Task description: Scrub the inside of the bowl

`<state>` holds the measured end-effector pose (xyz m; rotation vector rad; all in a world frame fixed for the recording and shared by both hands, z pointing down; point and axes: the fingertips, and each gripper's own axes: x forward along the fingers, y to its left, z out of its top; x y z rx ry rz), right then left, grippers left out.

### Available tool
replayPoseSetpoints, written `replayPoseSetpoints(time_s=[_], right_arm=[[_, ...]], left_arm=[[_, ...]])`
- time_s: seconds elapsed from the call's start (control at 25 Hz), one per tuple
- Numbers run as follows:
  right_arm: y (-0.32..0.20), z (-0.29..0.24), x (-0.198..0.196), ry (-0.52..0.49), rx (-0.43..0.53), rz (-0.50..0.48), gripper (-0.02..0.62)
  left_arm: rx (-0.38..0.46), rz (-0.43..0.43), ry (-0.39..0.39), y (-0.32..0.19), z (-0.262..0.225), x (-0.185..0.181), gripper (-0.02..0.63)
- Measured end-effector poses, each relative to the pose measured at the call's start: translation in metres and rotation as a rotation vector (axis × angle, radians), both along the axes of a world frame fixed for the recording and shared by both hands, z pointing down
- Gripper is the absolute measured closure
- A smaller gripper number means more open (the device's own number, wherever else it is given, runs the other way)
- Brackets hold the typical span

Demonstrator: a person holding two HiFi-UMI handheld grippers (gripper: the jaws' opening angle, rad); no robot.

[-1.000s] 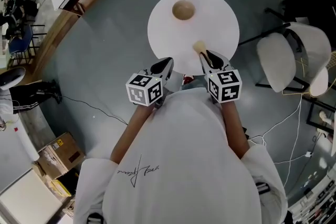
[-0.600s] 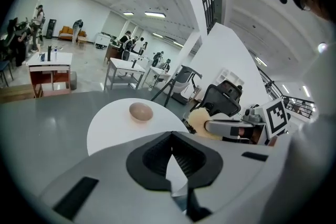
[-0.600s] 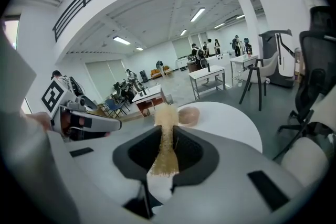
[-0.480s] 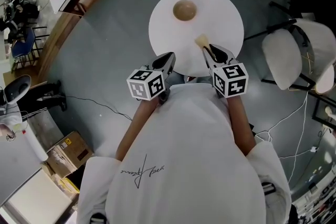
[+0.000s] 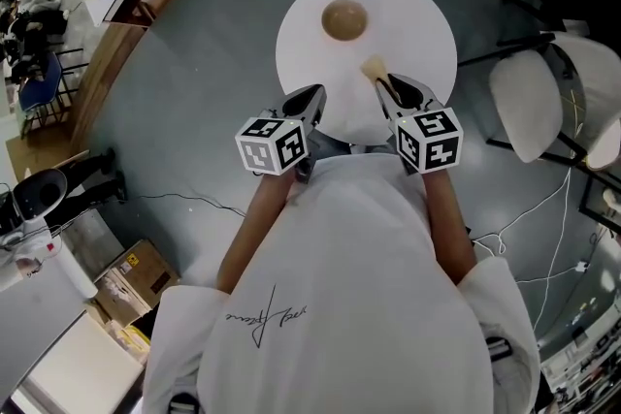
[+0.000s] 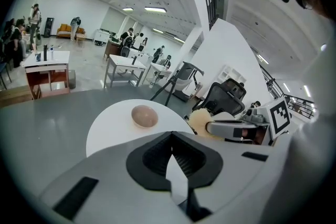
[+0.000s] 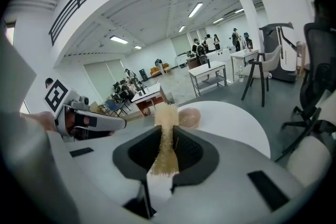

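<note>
Right gripper (image 5: 383, 87) jaws pinch pale fibrous scrubber (image 5: 372, 68), short of small tan wooden bowl (image 5: 343, 19). Left gripper (image 5: 312, 96) jaws pressed together, empty. Risk: unheld bowl skids on round white worktop (image 5: 422, 34).

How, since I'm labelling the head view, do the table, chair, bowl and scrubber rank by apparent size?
1. table
2. chair
3. bowl
4. scrubber: only its tip shows past the right gripper, and it sits nearer the camera, so its true size is unsure.
</note>
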<state>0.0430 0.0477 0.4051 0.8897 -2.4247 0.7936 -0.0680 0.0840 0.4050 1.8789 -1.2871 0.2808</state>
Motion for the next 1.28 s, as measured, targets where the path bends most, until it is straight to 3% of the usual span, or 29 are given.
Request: replayPoseSetpoints(time_s=[0.52,1.28], right_arm=[[-0.054,0.019,-0.028,0.04,-0.031,0.038,0.518],[-0.098,0.054,-0.031,0.075,-0.097,0.093,0.518]], left_arm=[[-0.059,0.052,-0.001,-0.051,0.027,-0.017,0.6],[-0.156,0.065,0.0,-0.106,0.08,-0.04,0.6]])
